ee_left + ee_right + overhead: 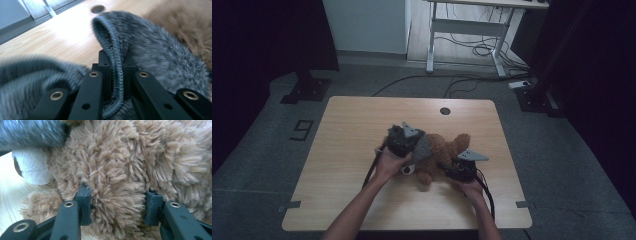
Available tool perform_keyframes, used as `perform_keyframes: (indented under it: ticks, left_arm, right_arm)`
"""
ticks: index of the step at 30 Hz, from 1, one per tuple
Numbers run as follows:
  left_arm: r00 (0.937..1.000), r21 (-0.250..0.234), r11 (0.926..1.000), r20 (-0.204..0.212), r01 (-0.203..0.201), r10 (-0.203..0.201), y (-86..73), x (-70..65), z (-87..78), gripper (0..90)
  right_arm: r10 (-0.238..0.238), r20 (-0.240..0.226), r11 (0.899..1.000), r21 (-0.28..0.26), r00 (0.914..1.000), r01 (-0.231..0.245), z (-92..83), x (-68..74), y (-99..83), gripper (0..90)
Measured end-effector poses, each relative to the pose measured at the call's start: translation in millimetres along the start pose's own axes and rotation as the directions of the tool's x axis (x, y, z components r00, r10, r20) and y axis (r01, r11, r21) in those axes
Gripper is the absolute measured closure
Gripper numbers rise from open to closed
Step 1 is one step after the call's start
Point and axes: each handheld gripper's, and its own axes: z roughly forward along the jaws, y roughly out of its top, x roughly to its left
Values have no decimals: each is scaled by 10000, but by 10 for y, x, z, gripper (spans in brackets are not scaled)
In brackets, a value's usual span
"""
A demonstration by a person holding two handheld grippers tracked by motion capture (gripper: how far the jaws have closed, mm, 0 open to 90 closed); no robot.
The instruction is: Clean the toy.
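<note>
A brown plush teddy bear lies on its side in the middle of the wooden table. A grey fuzzy knit garment hangs over its head end. My left gripper is shut on the garment's ribbed hem, which runs up between the two black jaws, and it holds the fabric lifted above the bear. My right gripper is shut on the bear's furry body, jaws pressed into the fur on either side. The bear's white muzzle shows beside the grey fabric.
The table has a round cable hole near its far edge. Beyond it stand a white desk frame and loose cables on the floor. A black stand base sits at the far left.
</note>
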Motion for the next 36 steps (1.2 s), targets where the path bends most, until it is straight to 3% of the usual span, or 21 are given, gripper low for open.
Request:
perform_keyframes:
  ticks: [1,2,9,13,15,18,21,24,29,34,36]
  left_arm:
    - [9988,75,9993,-325,-360,362,5,-52,25,821]
    - [9979,111,9988,-434,-467,472,4,-67,38,822]
    - [9996,27,9997,101,257,-257,-168,163,-80,819]
    - [9991,-167,9990,-90,410,-412,-256,269,-213,819]
    - [9976,-246,9974,-103,683,-685,-312,343,-266,819]
    - [9963,-200,9973,-461,713,-721,-416,445,-348,819]
    - [9905,-113,9929,-682,1186,-1191,-582,563,-372,821]
    - [9844,310,9865,-783,1605,-1577,-809,654,-335,822]
    - [9689,953,9644,-8,2465,-2476,-1232,688,-156,822]
    - [9571,948,9545,367,2829,-2873,-1260,696,-90,822]
    - [9573,941,9547,365,2824,-2868,-1214,727,-86,821]
  right_arm:
    - [0,23,10000,14,10000,-1,-1,-2,-1,527]
    - [14,35,10000,17,10000,-14,-3,-8,-4,527]
    - [-93,105,10000,30,9999,93,1,24,1,526]
    - [-131,92,9999,62,9999,131,-2,32,-6,527]
    - [-121,77,9999,70,9999,120,-4,30,-8,527]
    - [-109,86,9999,60,9999,108,-3,27,-9,527]
    - [-76,82,10000,65,9999,75,-4,20,-11,528]
    - [-28,105,10000,38,9999,28,-1,15,-12,529]
    - [94,104,10000,9,9999,-94,4,3,-14,533]
    - [108,148,9999,-65,9998,-107,26,-5,-6,541]
    - [110,182,9999,-124,9998,-108,46,-15,2,546]
